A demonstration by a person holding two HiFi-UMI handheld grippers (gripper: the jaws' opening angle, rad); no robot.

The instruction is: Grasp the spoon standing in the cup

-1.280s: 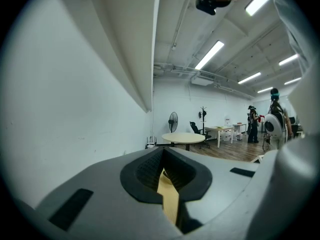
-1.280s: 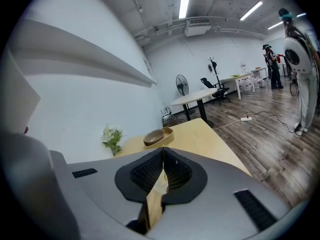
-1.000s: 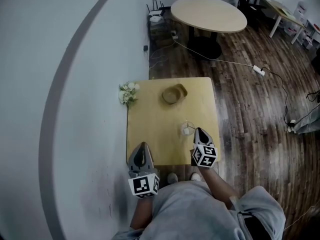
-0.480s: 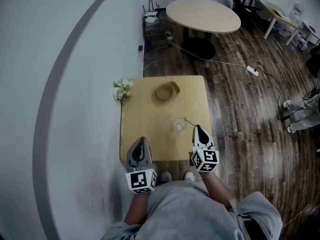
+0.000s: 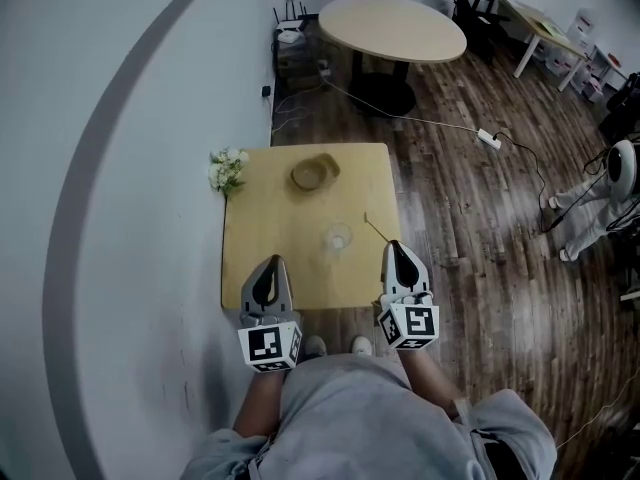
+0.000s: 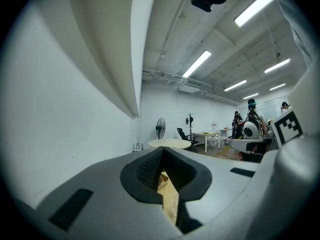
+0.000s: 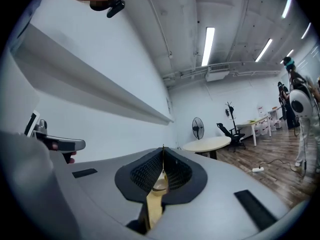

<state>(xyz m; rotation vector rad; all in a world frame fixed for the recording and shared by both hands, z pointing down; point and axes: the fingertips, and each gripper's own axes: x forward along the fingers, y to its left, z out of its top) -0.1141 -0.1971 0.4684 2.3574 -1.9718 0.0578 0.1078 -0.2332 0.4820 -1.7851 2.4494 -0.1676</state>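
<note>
At the worktop's [image 5: 262, 218] near edge: L gripper [image 5: 271, 268] fingers closed, empty. R gripper [image 5: 394, 252] fingers clamped on the spoon [image 5: 375, 227], which pokes fwd, out of the cup [image 5: 336, 238] and just beside it. Grasp looks done imo, nothing left afaict. Count: 1 spoon, 1 cup, then 1 bowl [image 5: 311, 173] and 1 flower bunch [image 5: 226, 169] further back.
</note>
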